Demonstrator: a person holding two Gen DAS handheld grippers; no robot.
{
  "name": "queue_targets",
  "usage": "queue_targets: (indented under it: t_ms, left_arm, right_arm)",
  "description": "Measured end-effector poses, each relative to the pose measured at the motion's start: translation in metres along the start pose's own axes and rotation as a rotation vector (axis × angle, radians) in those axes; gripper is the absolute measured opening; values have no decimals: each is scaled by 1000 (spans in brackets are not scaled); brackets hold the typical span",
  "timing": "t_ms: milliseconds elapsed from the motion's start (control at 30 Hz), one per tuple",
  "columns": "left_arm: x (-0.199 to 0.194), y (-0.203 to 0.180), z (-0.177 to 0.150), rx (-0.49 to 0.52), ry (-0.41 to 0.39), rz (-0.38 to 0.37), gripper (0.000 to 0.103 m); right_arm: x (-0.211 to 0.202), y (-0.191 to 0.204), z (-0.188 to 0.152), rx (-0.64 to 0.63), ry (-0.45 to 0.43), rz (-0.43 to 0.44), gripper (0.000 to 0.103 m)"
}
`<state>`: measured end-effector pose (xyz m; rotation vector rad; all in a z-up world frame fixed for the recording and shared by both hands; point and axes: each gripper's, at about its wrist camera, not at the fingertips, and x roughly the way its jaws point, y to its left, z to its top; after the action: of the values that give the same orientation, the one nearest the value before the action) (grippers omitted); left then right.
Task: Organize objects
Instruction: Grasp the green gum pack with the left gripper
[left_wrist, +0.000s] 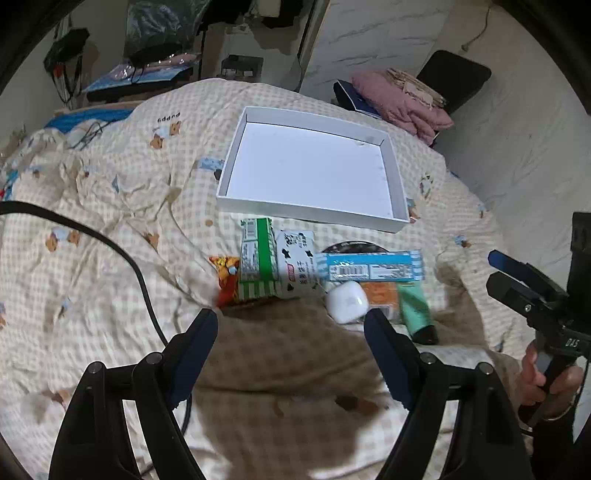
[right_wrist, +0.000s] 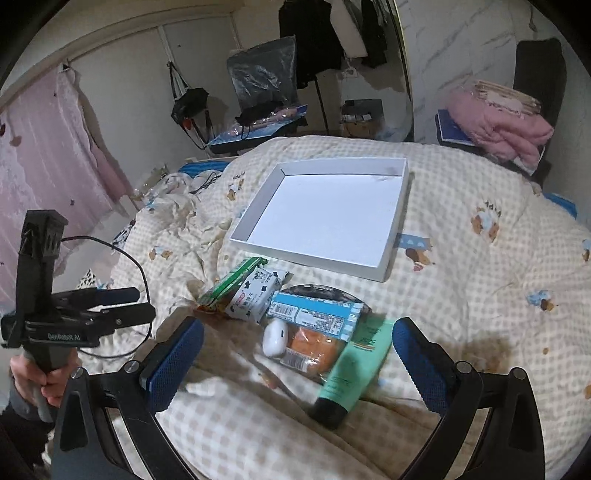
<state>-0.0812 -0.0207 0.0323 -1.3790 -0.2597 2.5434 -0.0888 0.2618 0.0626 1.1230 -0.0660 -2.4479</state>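
An empty white shallow box (left_wrist: 310, 173) (right_wrist: 325, 218) lies on the checked quilt. In front of it is a cluster: a green striped packet (left_wrist: 256, 258) (right_wrist: 231, 282), a white cow-print packet (left_wrist: 295, 262) (right_wrist: 256, 293), a blue bar (left_wrist: 369, 266) (right_wrist: 314, 314), a white earbud case (left_wrist: 346, 302) (right_wrist: 275, 338), an orange packet (left_wrist: 382, 297) (right_wrist: 314, 350) and a mint green tube (left_wrist: 415, 308) (right_wrist: 354, 369). My left gripper (left_wrist: 291, 325) is open and empty just short of the cluster. My right gripper (right_wrist: 297, 339) is open around the earbud case, orange packet and tube.
A pink folded blanket (left_wrist: 402, 99) (right_wrist: 498, 125) lies on a black chair at the far right. A black cable (left_wrist: 110, 251) runs over the quilt at left. A red-orange snack bag (left_wrist: 225, 277) lies under the green packet. A dark round lid (right_wrist: 325, 291) lies under the blue bar.
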Motion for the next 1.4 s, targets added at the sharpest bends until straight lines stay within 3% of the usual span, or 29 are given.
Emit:
queue_targets:
  t_ms: [200, 433, 567, 633, 700, 867, 1167, 1267, 1400]
  left_arm:
    - [29, 11, 26, -11, 62, -39, 85]
    - [91, 33, 49, -88, 200, -98, 84]
    - [110, 33, 49, -89, 204, -62, 83]
    - [114, 31, 48, -80, 205, -57, 75]
    - [120, 29, 46, -76, 226, -44, 57]
    - [124, 33, 49, -92, 223, -27, 49]
    - [139, 30, 59, -70, 231, 50, 50]
    - [136, 31, 58, -76, 217, 59, 33]
    - [118, 37, 51, -88, 184, 8, 32]
  right_arm:
    - [16, -6, 14, -14, 7, -24, 103]
    - [26, -42, -1, 121, -14, 7, 103]
    - [38, -57, -15, 175, 15, 14, 103]
    - [43, -60, -18, 183, 25, 14, 103]
    - [46, -58, -20, 170, 30, 5, 103]
    - [48, -50, -22, 130, 29, -14, 103]
    - [49, -46, -24, 116, 34, -13, 103]
    - [49, -46, -24, 118, 30, -12, 103]
    - [49, -47, -25, 122, 28, -9, 103]
